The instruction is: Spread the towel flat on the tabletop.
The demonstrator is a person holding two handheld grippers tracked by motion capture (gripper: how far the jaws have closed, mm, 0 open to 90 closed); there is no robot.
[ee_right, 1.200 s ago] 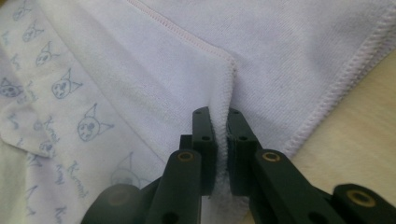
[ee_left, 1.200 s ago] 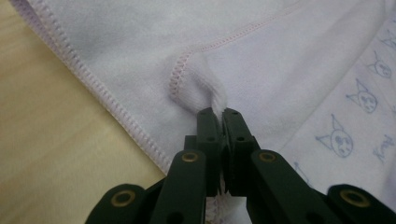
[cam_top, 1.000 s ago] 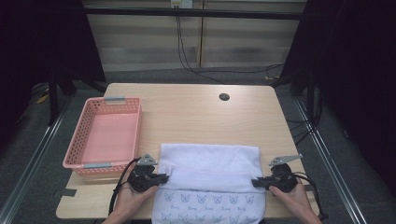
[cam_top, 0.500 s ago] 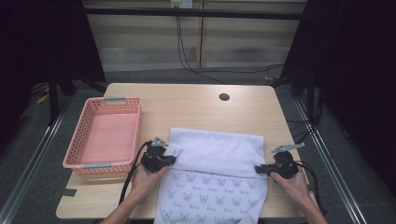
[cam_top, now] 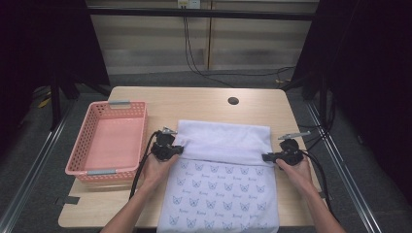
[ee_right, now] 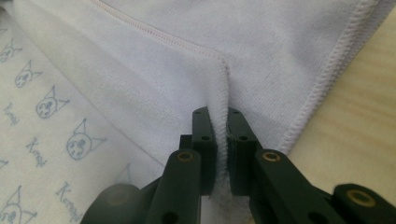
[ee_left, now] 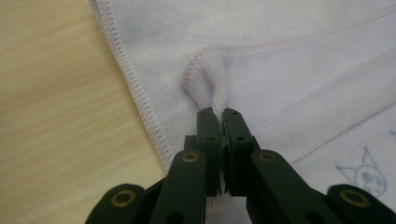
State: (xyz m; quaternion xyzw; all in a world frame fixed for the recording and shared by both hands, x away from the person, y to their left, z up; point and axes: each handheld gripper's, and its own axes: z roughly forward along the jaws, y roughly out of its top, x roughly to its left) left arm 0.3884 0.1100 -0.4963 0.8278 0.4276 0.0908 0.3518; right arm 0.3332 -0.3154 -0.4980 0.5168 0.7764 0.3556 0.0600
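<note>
Nearest, at 6 o'clock on the desk (cam_top: 204,99): a pale towel (cam_top: 223,189) with a blue cat print, hanging over the near edge, its far part doubled back to show a plain underside. Midway, left tool (cam_top: 179,149) at 9 o'clock of the towel and right tool (cam_top: 265,157) at 3 o'clock, each pressed together on a corner of the doubled-back hem, cloth bunched between the jaws. Farther off at 10 o'clock, a pink basket (cam_top: 80,156) lying well apart from the towel.
</note>
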